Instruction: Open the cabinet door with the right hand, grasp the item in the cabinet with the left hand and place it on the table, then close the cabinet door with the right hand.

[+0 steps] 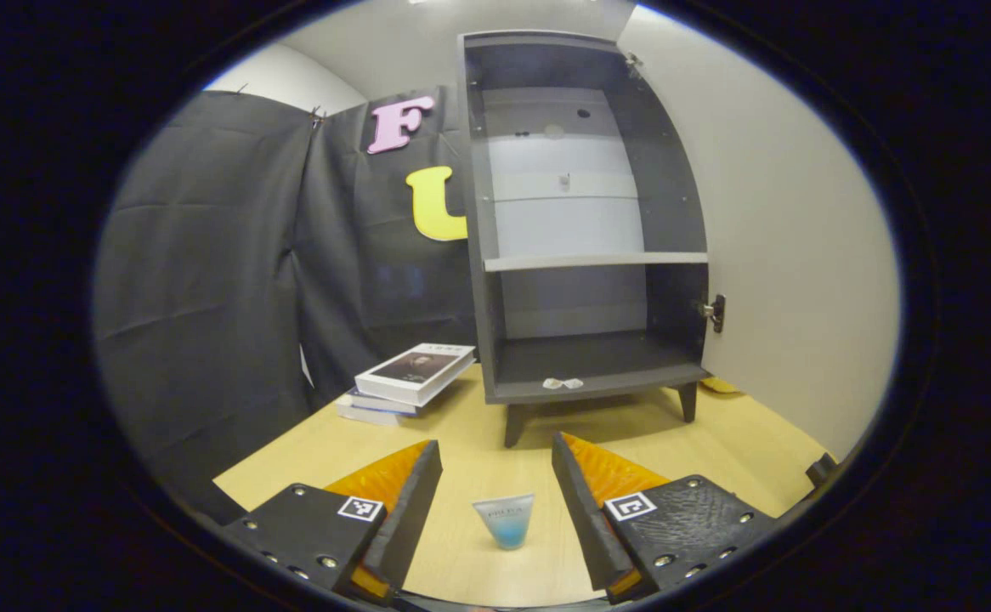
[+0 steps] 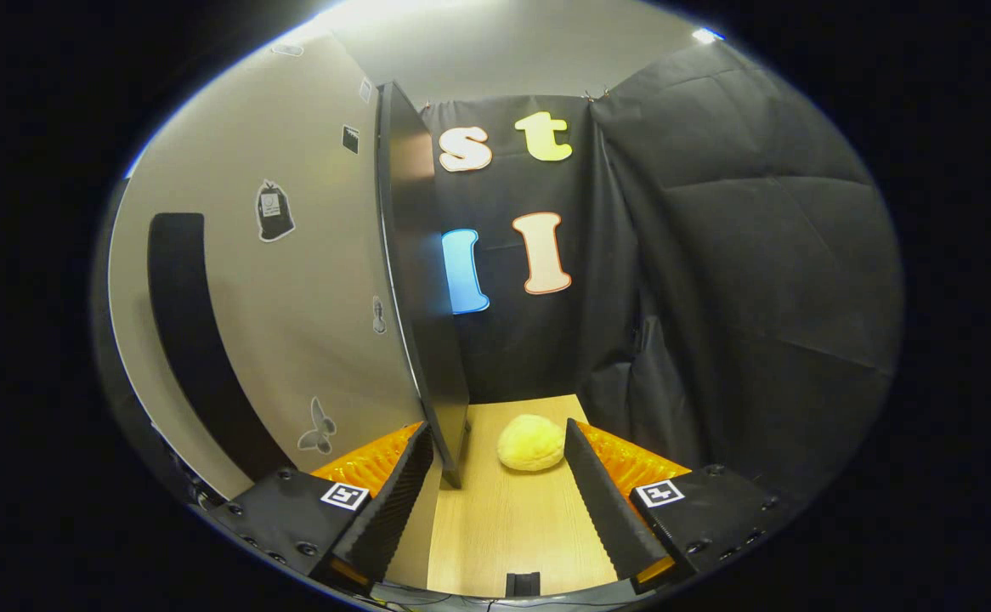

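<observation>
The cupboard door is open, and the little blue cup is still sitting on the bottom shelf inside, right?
Not quite. The cupboard door is open, but the little blue cup stands on the table, between the open fingers of the left tongs. The left gripper view shows it.

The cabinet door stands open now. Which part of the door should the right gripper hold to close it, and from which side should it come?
Probably the door's free edge. In the right gripper view that thin edge stands upright just ahead of the open right gripper, facing it, with the table bare beside it. Come straight on, one finger on each face, low on the edge, then swing it toward the cabinet.
</observation>
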Demonstrator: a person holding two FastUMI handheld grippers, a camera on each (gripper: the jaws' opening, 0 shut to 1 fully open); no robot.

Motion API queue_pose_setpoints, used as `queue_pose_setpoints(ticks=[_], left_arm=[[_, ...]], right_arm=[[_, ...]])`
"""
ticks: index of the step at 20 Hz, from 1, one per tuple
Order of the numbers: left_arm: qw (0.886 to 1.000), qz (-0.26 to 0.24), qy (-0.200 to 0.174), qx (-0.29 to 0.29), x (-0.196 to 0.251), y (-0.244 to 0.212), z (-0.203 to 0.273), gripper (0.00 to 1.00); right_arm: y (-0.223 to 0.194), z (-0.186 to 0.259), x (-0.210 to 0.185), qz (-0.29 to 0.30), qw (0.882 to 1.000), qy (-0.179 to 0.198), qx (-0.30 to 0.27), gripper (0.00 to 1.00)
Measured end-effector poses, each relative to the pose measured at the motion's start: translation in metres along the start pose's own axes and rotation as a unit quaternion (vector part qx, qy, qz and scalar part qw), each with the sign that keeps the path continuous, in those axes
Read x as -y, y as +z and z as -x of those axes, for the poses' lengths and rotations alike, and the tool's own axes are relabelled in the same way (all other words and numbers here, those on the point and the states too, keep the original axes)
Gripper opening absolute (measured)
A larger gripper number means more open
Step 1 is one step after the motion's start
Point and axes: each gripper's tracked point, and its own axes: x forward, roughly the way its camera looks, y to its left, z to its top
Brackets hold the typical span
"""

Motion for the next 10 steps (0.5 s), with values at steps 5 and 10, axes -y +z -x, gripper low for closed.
queue_pose_setpoints(ticks=[5,10], left_arm=[[0.999,0.022,-0.002,0.029,-0.003,0.019,-0.007,0.79],[0.998,0.033,-0.001,0.051,-0.013,0.032,-0.01,0.79]], right_arm=[[0.003,0.026,-0.009,-0.011,0.999,-0.042,0.013,0.98],[0.017,0.061,-0.021,-0.025,0.995,-0.089,0.044,0.98]])
